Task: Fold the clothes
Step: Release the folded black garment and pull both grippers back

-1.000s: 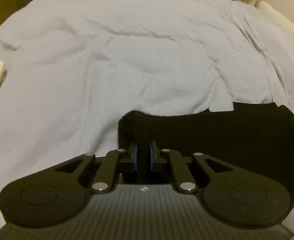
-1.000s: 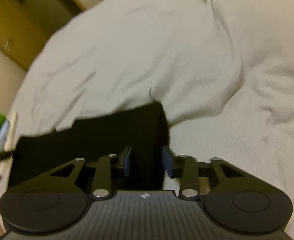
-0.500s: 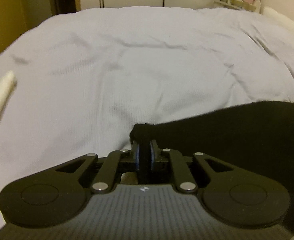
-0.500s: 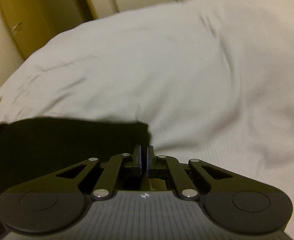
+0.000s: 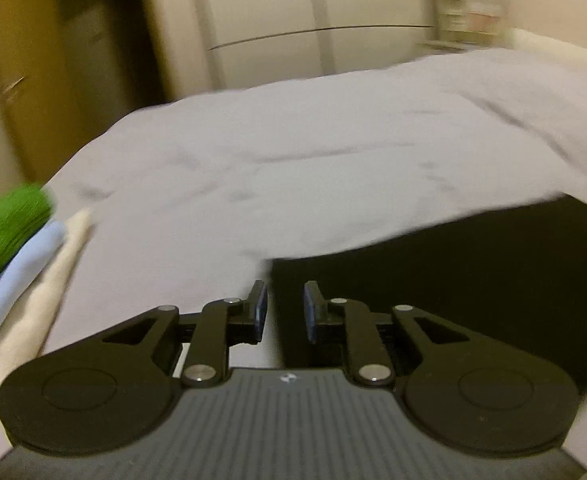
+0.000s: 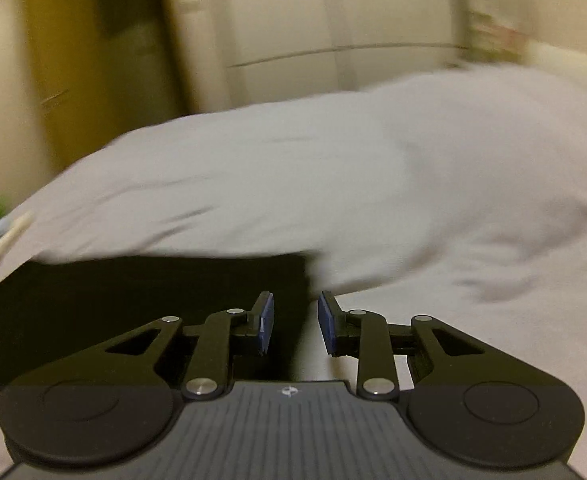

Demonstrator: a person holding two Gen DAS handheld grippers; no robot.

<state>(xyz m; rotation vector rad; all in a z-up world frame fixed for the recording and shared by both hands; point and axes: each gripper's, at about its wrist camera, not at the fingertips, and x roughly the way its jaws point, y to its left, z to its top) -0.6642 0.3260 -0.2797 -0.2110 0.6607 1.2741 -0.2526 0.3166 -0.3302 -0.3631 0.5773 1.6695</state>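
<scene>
A black garment (image 5: 453,276) lies flat on the grey bed cover (image 5: 293,168); it also shows in the right wrist view (image 6: 141,296). My left gripper (image 5: 284,312) is open at the garment's left corner, its jaws apart with the cloth edge between them. My right gripper (image 6: 295,320) is open at the garment's right corner, jaws apart over its edge. Neither gripper holds the cloth. Both views are blurred by motion.
A stack of folded clothes, green (image 5: 5,232) over light blue (image 5: 21,264) over cream (image 5: 41,308), lies at the bed's left edge. A white wardrobe (image 5: 313,32) and a brown door (image 5: 53,80) stand behind the bed.
Both grippers were shut on the garment's corners half a second ago; both have opened and let it go. The cameras have tilted up, showing more of the room.
</scene>
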